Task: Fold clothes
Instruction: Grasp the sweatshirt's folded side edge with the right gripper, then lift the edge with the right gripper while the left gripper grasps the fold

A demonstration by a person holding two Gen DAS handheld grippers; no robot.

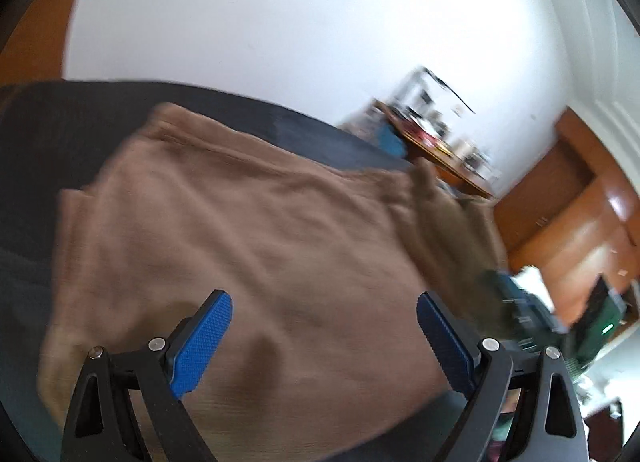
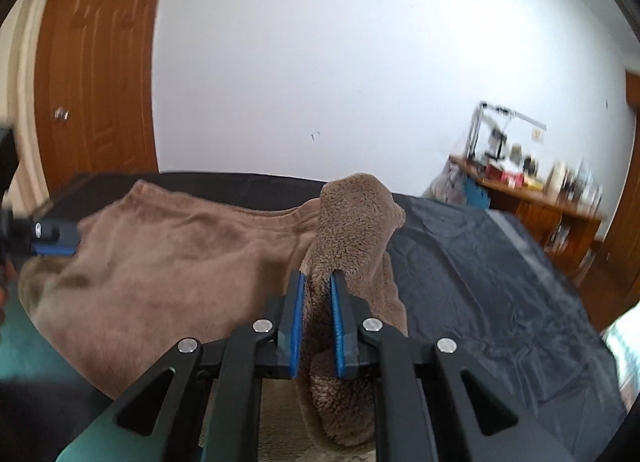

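Now right claw (image 2: 317, 282) pinches brown fleece garment (image 2: 352, 221).

Open room is left over the bare dark sheet (image 2: 500, 282) to the right of the brown fleece garment (image 2: 180, 270); its raised fold (image 2: 356, 221) stands between. A cluttered wooden desk (image 2: 536, 197) blocks the far right.

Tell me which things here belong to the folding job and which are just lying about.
Part of the job:
- brown fleece garment
- right gripper, shut on a raised fold of it
- left gripper, open above it
- dark sheet under the garment

Lying about:
- cluttered wooden desk
- wooden door
- wooden cabinet
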